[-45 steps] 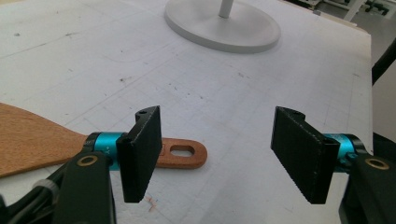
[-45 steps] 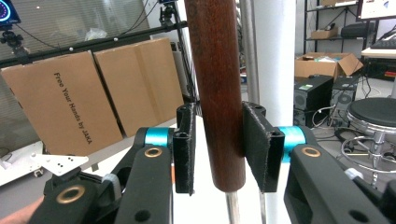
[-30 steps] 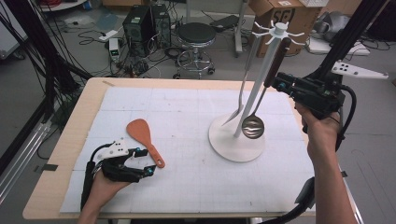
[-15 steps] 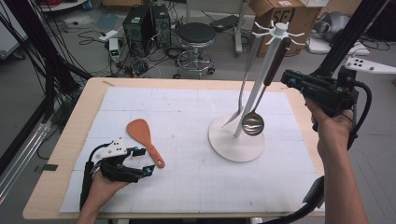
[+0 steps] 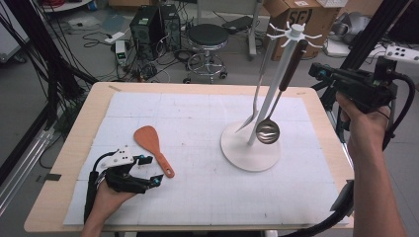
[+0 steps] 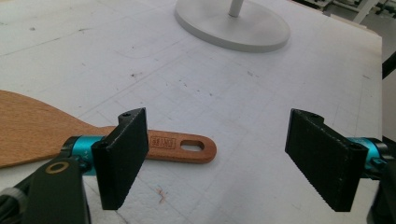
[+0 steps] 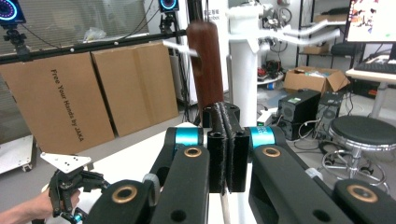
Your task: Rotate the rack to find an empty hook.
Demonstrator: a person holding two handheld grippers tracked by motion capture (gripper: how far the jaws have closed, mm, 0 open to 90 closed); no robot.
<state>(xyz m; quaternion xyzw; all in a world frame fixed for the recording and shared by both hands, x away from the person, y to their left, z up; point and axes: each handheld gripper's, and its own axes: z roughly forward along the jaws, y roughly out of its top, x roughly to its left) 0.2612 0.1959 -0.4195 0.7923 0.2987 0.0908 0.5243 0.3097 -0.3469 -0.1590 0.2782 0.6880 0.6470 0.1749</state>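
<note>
In the high view we see the left tongs point(image 5: 148, 170) low on the bench point(image 5: 207, 94) beside the wooden spatula point(image 5: 153, 143); their own view shows them wide open, spatula handle just past one jaw. The right tongs point(image 7: 226, 122) are pressed shut on nothing, near the ladle point(image 5: 276, 101) on the white rack point(image 5: 269, 103).

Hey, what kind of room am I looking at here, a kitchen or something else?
Probably a lab or workshop, not a kitchen. Computer towers and tangled cables sit on the floor behind the table, cardboard boxes are stacked nearby, and tracking cameras on a rail overlook the workspace.
</note>
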